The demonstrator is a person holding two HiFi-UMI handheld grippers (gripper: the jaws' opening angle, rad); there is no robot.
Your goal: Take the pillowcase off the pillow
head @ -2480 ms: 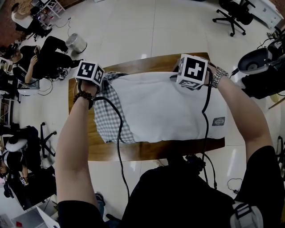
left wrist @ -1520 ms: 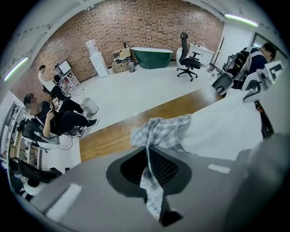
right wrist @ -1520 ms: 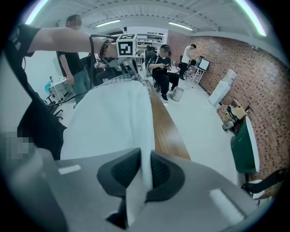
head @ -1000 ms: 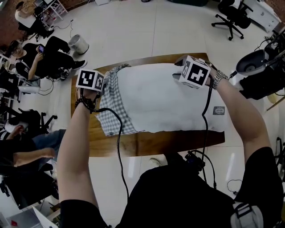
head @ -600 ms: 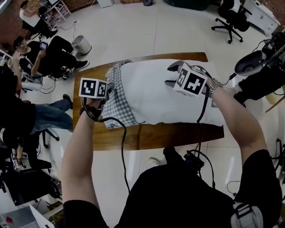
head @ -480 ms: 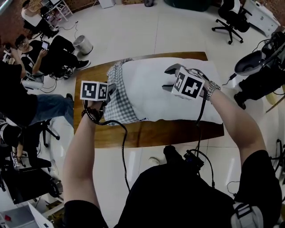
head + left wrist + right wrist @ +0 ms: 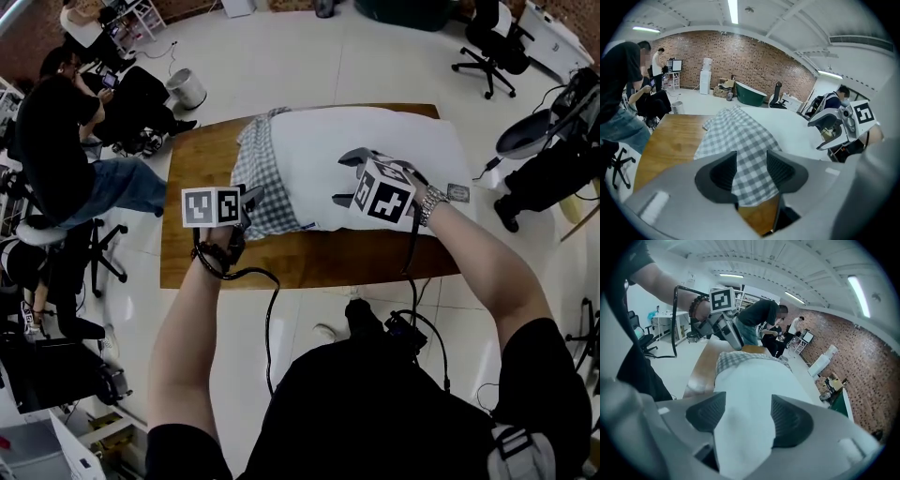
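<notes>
A plump white pillow (image 7: 375,141) lies across the wooden table (image 7: 202,155). A grey checked pillowcase (image 7: 258,169) is bunched over its left end. My left gripper (image 7: 251,204) is at the case's near corner. In the left gripper view its jaws (image 7: 751,168) have just been opening, and checked cloth (image 7: 740,140) shows in the gap, unpinched. My right gripper (image 7: 342,178) hovers over the pillow's near edge. Its jaws (image 7: 747,413) have also been opening and stand wide, with the white pillow (image 7: 754,394) between them.
People sit and stand to the left of the table (image 7: 66,141). A metal bin (image 7: 187,89) stands on the floor beyond it, with an office chair (image 7: 487,47) at the back right. Dark equipment (image 7: 544,131) is close to the table's right end. Cables hang from both grippers.
Both grippers have come from the pillow's far edge toward its near edge, and their jaws have spread. The pillow and the bunched case lie where they were on the table.
</notes>
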